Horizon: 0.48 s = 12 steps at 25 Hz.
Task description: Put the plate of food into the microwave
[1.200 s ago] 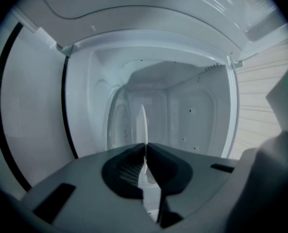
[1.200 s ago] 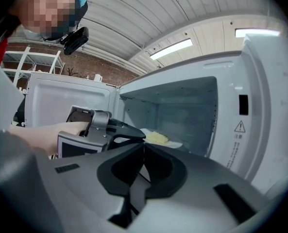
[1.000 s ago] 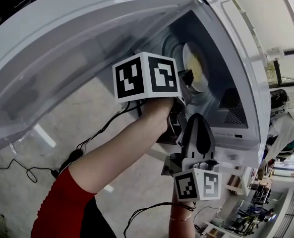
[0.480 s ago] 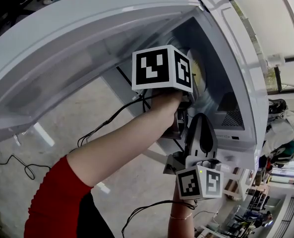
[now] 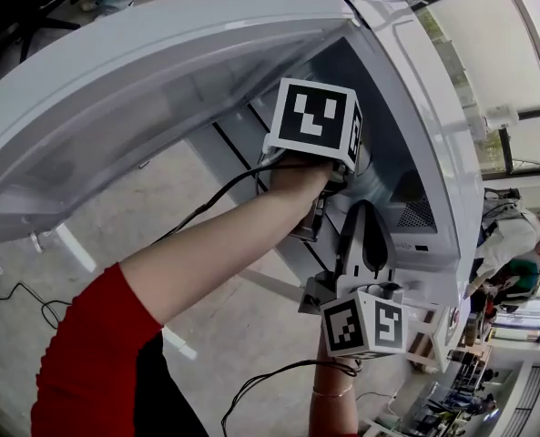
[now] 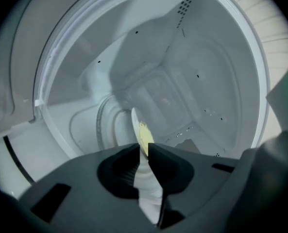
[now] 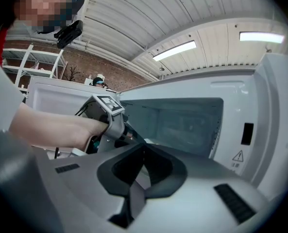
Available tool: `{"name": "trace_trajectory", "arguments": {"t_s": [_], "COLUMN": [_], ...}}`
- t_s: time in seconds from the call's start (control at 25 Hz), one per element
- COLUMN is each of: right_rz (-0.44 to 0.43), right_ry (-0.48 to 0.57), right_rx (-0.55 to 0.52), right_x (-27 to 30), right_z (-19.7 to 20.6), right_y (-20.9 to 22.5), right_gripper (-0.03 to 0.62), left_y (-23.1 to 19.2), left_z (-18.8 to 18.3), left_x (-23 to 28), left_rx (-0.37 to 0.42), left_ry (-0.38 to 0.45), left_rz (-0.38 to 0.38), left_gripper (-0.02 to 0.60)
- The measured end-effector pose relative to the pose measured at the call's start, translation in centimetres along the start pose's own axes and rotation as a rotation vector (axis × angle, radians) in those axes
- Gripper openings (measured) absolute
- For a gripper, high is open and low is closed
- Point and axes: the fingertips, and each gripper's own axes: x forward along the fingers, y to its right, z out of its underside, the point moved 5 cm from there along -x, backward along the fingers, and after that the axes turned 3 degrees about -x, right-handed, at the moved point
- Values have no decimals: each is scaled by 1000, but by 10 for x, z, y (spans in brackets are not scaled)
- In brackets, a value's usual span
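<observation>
The white microwave [image 5: 433, 153] stands open, its door [image 5: 142, 107] swung wide to the left. My left gripper [image 6: 143, 147] reaches into the cavity. The white plate [image 6: 138, 125] with yellow food stands edge-on between its jaws, over the round turntable [image 6: 105, 125]. The jaws have just been opening, and a narrow gap shows beside the rim. In the head view the marker cube [image 5: 313, 121] hides the plate. My right gripper [image 5: 364, 209] waits below the opening, shut and holding nothing; its own view shows the left gripper [image 7: 127, 132] entering the cavity [image 7: 182, 123].
Black cables [image 5: 15, 299] trail across the grey floor under the door. A person [image 5: 515, 235] sits at the far right by windows. White shelving [image 7: 32, 67] stands against a brick wall behind the microwave.
My left hand has rolled, and its marker cube has shifted up and right, now covering the plate in the head view. The right gripper has stayed where it was.
</observation>
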Motion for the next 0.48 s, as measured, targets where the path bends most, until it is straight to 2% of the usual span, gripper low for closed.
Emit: {"name": "trace_trajectory", "arguments": {"t_s": [0.12,0.32,0.48], "right_rz": [-3,-6,-9], "right_ry": [8,14,17], "right_rx": [-3,-12,-17], "right_x": [-1,-3,-2], "right_z": [-5,-6,-6], "right_y": [-1,4,6], "right_gripper": [15,15,15], "left_y": [-1,5,4], "left_z": [-9,-2,-4], "left_x": [0,7,10], "left_rx": [99,240,312], "left_ry": [36,-3,4], "left_rz": [-58,-111,-146], "left_gripper": [60,75,86]}}
